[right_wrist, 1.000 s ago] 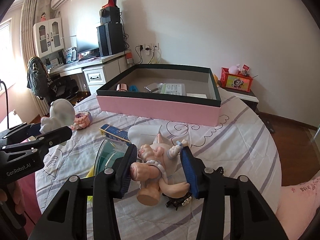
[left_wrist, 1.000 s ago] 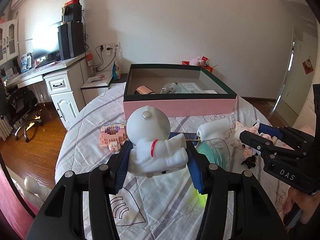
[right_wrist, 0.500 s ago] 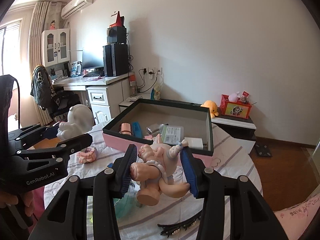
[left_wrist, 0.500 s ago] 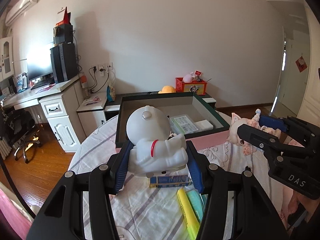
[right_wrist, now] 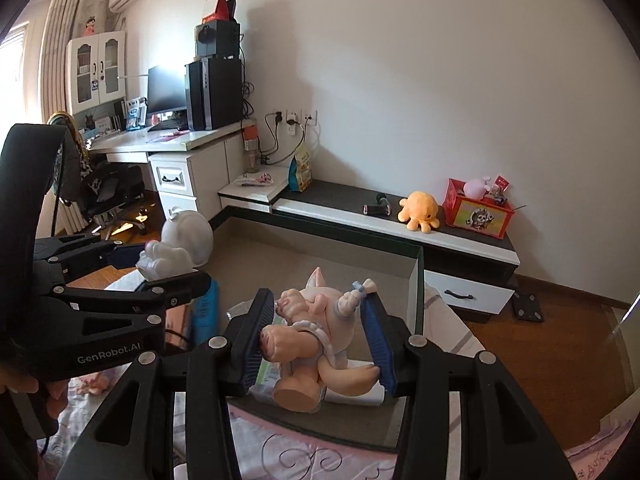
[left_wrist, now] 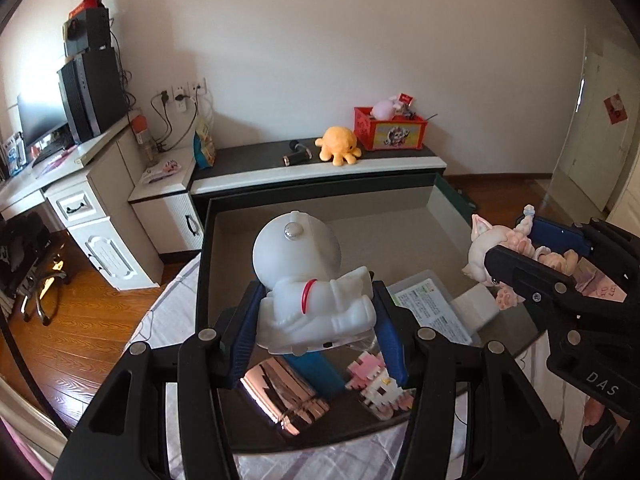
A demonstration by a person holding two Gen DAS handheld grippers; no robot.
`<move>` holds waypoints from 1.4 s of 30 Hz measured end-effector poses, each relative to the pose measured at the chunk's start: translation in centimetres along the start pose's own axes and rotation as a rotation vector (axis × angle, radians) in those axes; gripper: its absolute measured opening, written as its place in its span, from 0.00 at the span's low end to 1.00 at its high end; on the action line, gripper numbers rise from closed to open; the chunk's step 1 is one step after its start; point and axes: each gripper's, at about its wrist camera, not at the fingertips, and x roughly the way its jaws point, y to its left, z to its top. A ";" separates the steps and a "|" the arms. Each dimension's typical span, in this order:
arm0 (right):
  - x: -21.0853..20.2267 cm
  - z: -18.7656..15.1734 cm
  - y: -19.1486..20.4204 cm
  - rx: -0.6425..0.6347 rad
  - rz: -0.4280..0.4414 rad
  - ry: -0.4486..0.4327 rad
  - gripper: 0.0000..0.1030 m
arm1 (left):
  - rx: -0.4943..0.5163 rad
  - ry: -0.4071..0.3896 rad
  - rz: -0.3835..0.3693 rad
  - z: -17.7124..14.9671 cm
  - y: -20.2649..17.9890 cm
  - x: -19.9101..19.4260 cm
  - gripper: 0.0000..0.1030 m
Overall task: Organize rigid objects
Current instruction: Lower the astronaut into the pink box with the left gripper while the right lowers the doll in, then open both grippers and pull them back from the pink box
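Observation:
My left gripper point(left_wrist: 316, 334) is shut on a white astronaut figure point(left_wrist: 308, 280) with a red collar ring, held over the open dark-rimmed box point(left_wrist: 320, 208). In the right wrist view that figure point(right_wrist: 180, 246) hangs at the left, above the box's left side. My right gripper point(right_wrist: 320, 344) is shut on a pink doll-like figurine point(right_wrist: 316, 328), also above the box point(right_wrist: 416, 280); the left wrist view shows it point(left_wrist: 504, 256) at the right. Inside the box lie a shiny pink-gold item point(left_wrist: 280, 390), a blue item point(left_wrist: 316, 368), a pink block toy point(left_wrist: 378, 386) and a clear case with a label point(left_wrist: 432, 312).
The box sits on a round table with a striped cloth point(right_wrist: 304, 456). Behind it runs a low dark-topped cabinet point(left_wrist: 320, 160) with an orange plush octopus point(left_wrist: 338, 146) and a red box point(left_wrist: 388, 130). A white desk point(left_wrist: 80, 196) with a monitor stands at the left.
Both grippers have travelled forward from over the table, each still holding its figure, and now hang over the box's inside. The box has grown large in both views.

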 end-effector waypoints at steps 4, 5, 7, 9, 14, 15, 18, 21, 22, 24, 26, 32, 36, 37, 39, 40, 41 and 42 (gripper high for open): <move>4.5 0.1 -1.5 0.006 -0.023 0.087 0.45 | -0.016 0.087 0.023 0.5 1.0 4.0 0.52; 5.7 0.0 -1.9 0.009 -0.028 0.114 0.45 | -0.020 0.109 0.029 0.5 1.2 4.8 0.52; 7.0 -0.3 -2.6 0.018 -0.039 0.153 0.45 | -0.025 0.141 0.032 0.3 1.2 5.9 0.52; 7.8 -0.7 -3.0 0.024 -0.048 0.172 0.46 | -0.037 0.147 0.034 0.1 1.3 6.4 0.53; 8.5 -1.1 -3.8 0.054 -0.052 0.186 0.46 | -0.079 0.142 0.038 -0.5 1.9 6.0 0.76; 8.3 -1.1 -3.9 0.062 -0.048 0.182 0.46 | -0.092 0.133 0.045 -0.8 2.2 5.5 0.76; 6.7 -1.2 -4.3 0.105 -0.047 0.150 0.60 | -0.125 0.081 0.033 -1.7 2.7 2.9 0.82; 3.5 -1.1 -4.0 0.127 -0.054 0.087 0.78 | -0.120 -0.027 0.079 -2.7 2.6 -1.5 0.88; 2.1 -1.1 -3.7 0.135 -0.057 0.062 0.80 | -0.115 -0.070 0.099 -3.2 2.3 -3.3 0.89; -1.5 -1.3 -2.8 0.139 -0.064 0.002 0.80 | -0.106 -0.155 0.137 -4.4 1.7 -7.1 0.98; -4.6 -1.8 -1.5 0.132 -0.078 -0.047 0.83 | -0.097 -0.244 0.160 -6.0 0.9 -10.9 1.00; -14.5 -4.7 3.5 0.097 -0.100 -0.195 1.00 | -0.104 -0.346 0.187 -11.1 -0.3 -19.0 1.00; -19.4 -6.4 5.9 0.091 -0.095 -0.241 1.00 | -0.135 -0.369 0.184 -14.1 -1.0 -23.0 1.00; -20.5 -6.8 6.6 0.085 -0.100 -0.255 1.00 | -0.146 -0.384 0.176 -15.1 -1.1 -24.1 1.00; -22.4 -7.6 8.2 0.069 -0.118 -0.271 1.00 | -0.157 -0.405 0.153 -16.6 -1.5 -26.1 1.00; -23.3 -8.1 8.8 0.061 -0.116 -0.281 1.00 | -0.155 -0.412 0.151 -17.1 -1.7 -26.9 1.00; -24.1 -8.6 9.5 0.052 -0.117 -0.283 1.00 | -0.150 -0.424 0.153 -17.5 -2.0 -27.7 1.00; -24.8 -9.0 10.0 0.046 -0.118 -0.283 1.00 | -0.141 -0.435 0.155 -17.8 -2.4 -28.5 1.00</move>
